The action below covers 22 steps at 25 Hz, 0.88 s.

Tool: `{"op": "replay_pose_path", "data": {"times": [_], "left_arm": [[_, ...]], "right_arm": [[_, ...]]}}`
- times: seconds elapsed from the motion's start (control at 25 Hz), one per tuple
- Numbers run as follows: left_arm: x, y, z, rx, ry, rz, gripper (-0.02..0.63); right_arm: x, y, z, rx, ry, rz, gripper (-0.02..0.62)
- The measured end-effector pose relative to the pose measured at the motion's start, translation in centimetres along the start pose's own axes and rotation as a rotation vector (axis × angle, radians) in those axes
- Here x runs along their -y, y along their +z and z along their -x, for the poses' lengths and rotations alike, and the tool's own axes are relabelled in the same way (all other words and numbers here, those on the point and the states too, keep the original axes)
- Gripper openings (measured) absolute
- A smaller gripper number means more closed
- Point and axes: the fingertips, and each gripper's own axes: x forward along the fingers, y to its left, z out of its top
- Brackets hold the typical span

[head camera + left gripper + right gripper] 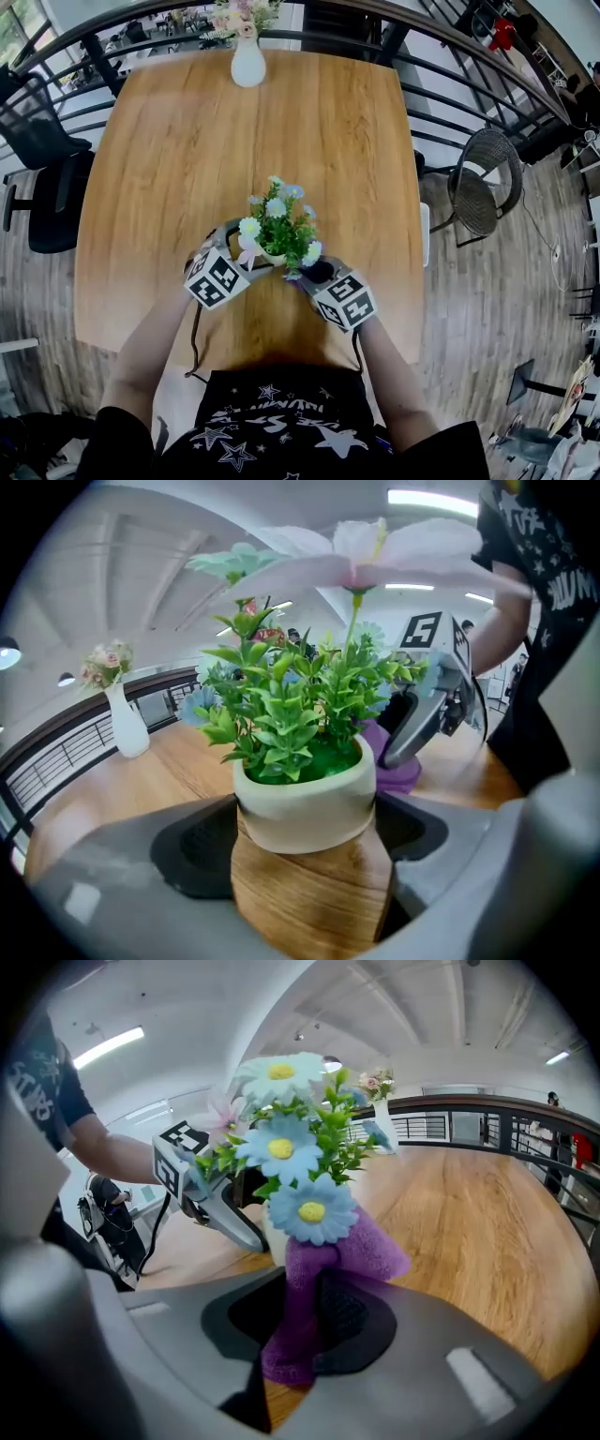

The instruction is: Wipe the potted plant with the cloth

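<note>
The wooden table fills the middle of the head view. The potted plant stands just below the centre of the frame, between both tools. The left gripper is closed on its cream pot. The right gripper pinches a purple cloth, which touches the flowers. A white vase stands at the top edge.

Lit brightly and evenly from ceiling strips, with daylight at the far left of the head view. Shadowed softly along the near edge of the table. Bent hard by fisheye and blacked out at the corners in both gripper views. Blurred on the pink flower nearest the left lens.
</note>
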Motion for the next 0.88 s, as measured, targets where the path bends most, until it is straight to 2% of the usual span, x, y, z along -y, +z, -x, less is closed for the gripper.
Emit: {"op": "replay_pose_path", "data": {"times": [0.4, 0.6, 0.88], "left_arm": [[0.8, 0.1, -0.2, 0.014, 0.162, 0.126, 0.479], [1.5, 0.5, -0.3, 0.007, 0.241, 0.19, 0.479], [2.3, 0.8, -0.6, -0.006, 0.335, 0.268, 0.479]], "right_arm": [[-1.9, 0.1, 0.5, -0.011, 0.03, 0.035, 0.086], [-3.0, 0.1, 1.2, -0.013, 0.085, 0.032, 0.086], [-3.5, -0.5, 2.3, -0.048, 0.135, 0.092, 0.084]]}}
